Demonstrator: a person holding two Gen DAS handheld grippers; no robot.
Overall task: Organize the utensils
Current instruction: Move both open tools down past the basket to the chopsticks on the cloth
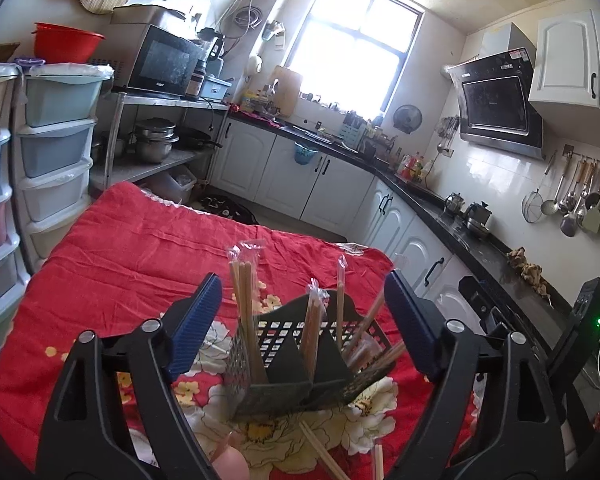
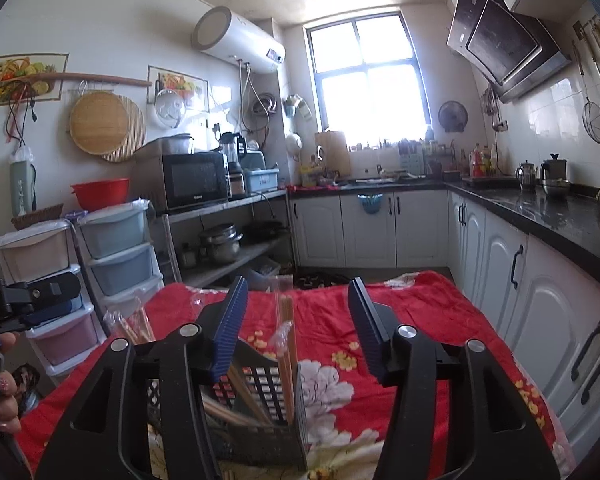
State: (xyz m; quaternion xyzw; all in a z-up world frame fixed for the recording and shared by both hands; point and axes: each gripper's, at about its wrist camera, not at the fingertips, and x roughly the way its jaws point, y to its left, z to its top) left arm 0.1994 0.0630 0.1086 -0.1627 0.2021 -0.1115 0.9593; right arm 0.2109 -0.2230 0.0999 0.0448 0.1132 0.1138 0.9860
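A red floral cloth (image 1: 140, 240) covers the table. Behind it stand a microwave (image 2: 194, 180), pastel drawers (image 1: 56, 136) and a bright window (image 2: 366, 76).

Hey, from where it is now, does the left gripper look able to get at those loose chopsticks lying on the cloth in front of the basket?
Probably yes. The left gripper has its jaws wide open and empty, and the loose chopsticks lie bare on the red cloth just below it, nearer than the black basket, so nothing blocks a downward reach.

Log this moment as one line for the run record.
left gripper: open, empty | right gripper: open, empty | caddy: holds wrapped chopsticks | loose chopsticks on cloth
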